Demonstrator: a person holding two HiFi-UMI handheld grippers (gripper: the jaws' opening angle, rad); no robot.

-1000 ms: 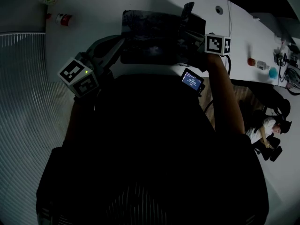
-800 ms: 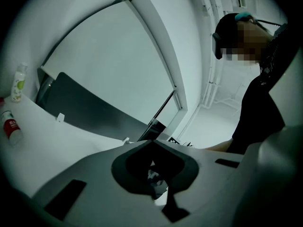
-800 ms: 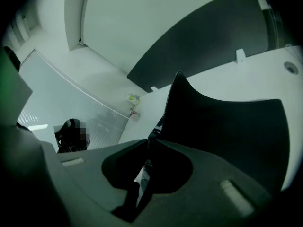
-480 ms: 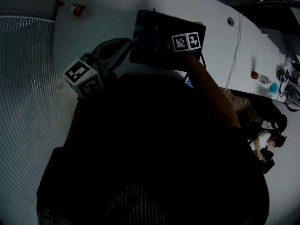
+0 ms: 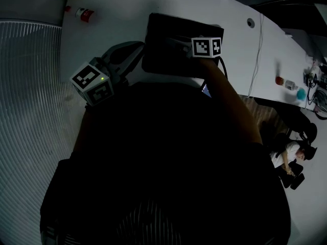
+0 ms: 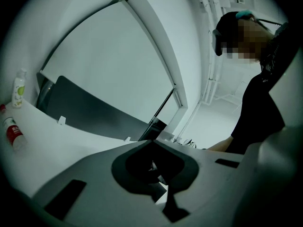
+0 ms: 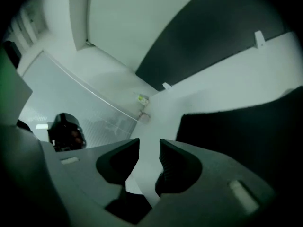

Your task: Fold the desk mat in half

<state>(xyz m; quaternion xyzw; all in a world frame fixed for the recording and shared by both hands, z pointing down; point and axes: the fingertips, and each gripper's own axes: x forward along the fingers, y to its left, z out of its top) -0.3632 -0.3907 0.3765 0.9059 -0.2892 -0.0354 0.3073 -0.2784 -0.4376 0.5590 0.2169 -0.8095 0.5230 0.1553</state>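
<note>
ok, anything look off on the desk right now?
Only the red-labelled bottle: it lies on its side at the far left corner of the desk, near an upright bottle. The mat lies flat; no spill shows.

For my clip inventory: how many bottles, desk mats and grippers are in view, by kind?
Bottles: 2 (green-labelled bottle, red-labelled bottle)
Desk mat: 1
Grippers: 2 (left gripper, right gripper)
Total: 5

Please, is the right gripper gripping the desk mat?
No: the right gripper has just been opening its jaws, with only desk between them.
</note>
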